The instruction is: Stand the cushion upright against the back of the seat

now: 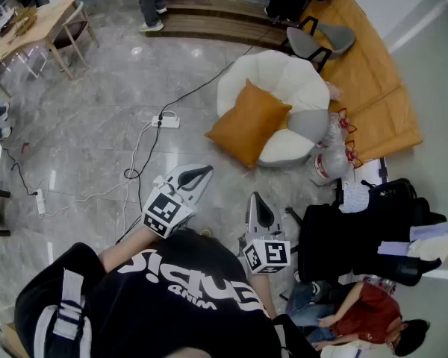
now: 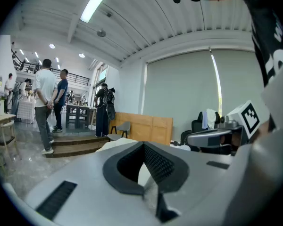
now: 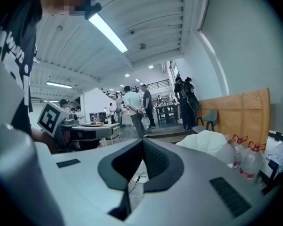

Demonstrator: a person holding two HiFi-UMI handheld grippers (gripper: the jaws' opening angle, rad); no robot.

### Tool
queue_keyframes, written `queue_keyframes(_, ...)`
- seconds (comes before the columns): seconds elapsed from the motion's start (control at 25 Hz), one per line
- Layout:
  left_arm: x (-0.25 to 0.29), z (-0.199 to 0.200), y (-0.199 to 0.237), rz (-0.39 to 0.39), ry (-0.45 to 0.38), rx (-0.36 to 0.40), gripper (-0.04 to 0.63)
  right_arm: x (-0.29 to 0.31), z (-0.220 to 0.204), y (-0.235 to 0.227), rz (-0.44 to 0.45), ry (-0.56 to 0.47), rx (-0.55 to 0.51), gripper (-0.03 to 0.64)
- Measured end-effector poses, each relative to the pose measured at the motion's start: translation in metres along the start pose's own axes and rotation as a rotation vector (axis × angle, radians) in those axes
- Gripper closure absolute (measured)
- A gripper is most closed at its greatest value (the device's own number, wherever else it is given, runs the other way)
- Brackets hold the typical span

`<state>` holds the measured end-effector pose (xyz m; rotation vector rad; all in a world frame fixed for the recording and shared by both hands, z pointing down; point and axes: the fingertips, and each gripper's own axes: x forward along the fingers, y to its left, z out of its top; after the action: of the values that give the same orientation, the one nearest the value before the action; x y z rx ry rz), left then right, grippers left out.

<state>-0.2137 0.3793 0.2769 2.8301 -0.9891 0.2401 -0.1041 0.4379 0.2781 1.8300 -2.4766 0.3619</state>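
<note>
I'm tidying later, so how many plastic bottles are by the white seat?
2: one bottle on the floor right of the seat, another bottle beside it. More may be hidden.

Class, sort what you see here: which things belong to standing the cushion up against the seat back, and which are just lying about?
Belongs to the job:
- orange cushion, leaning at the seat's front
- white seat
- left gripper and right gripper, both shut and empty

Just lying about:
- power strip
- plastic bottles
- wooden table
- grey chair
</note>
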Motion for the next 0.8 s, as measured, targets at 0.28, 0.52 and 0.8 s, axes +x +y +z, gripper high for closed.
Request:
queue_keyframes(0.28,0.003,0.009,-0.004,-0.007,0.027,-0.021,0.588,0.001,0.004,-0.003,0.003,-0.001,0.001,0.595)
queue_keyframes(0.52,0.0,0.007,-0.001,0.004,0.031,-0.019,0.588,-0.001,0.003,-0.001,0.006,-0.005,0.002,0.595)
queue_keyframes(0.8,-0.01,0.004,0.005,-0.001,0.037,-0.028,0.588,-0.004,0.011,0.002,-0.019,-0.045,0.027,0.595)
